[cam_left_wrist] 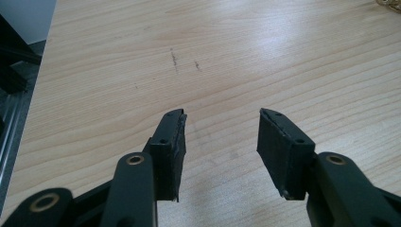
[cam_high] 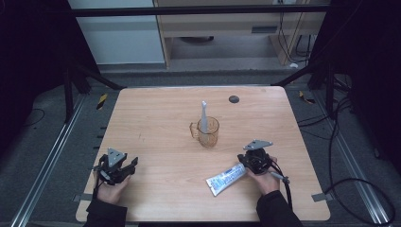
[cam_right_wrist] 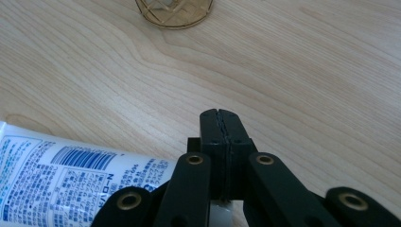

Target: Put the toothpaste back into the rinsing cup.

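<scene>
The toothpaste tube (cam_high: pixel 226 179) lies beside the right tongs (cam_right_wrist: pixel 221 113) — pressed together, empty — left tongs (cam_left_wrist: pixel 222 130) spread.

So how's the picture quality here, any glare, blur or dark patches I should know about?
High view: surroundings fall into near black, the light wooden table evenly lit. Left gripper view: a pale sheen of glare on the wood beyond the jaws, grain sharp. Right gripper view: the white and blue printed tube reads crisply, the amber glass cup's base slightly soft.
</scene>
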{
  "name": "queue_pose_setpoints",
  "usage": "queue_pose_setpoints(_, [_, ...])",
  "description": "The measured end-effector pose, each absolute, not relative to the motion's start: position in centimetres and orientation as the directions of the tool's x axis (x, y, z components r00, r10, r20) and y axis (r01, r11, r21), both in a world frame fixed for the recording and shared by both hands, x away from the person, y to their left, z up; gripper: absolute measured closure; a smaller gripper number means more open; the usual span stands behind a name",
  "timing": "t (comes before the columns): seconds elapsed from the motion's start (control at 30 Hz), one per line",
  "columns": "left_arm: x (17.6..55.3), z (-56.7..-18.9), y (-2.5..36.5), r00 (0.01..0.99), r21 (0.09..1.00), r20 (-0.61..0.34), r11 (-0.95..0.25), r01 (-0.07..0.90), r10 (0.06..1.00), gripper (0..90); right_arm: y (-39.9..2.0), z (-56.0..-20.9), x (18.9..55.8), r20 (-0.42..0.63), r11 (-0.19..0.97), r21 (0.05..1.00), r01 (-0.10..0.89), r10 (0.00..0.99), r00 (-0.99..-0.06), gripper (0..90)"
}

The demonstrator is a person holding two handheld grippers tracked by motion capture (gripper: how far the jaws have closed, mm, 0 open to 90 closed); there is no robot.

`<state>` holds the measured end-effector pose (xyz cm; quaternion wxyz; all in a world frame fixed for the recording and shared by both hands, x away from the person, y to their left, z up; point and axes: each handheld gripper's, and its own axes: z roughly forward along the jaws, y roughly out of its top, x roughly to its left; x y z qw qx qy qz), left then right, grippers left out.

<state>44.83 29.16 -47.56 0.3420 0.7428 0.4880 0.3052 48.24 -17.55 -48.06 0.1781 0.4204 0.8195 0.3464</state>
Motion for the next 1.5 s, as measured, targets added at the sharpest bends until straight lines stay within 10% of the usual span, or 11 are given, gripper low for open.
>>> queue_pose_setpoints(1.5, [44.7,-47.5,29.2,0.333,0.804,0.119,-0.288,0.520,0.935,51.5,-20.7,-47.9,42.4,0.057,0.421,0.683,0.597,0.784,-0.618,89.6])
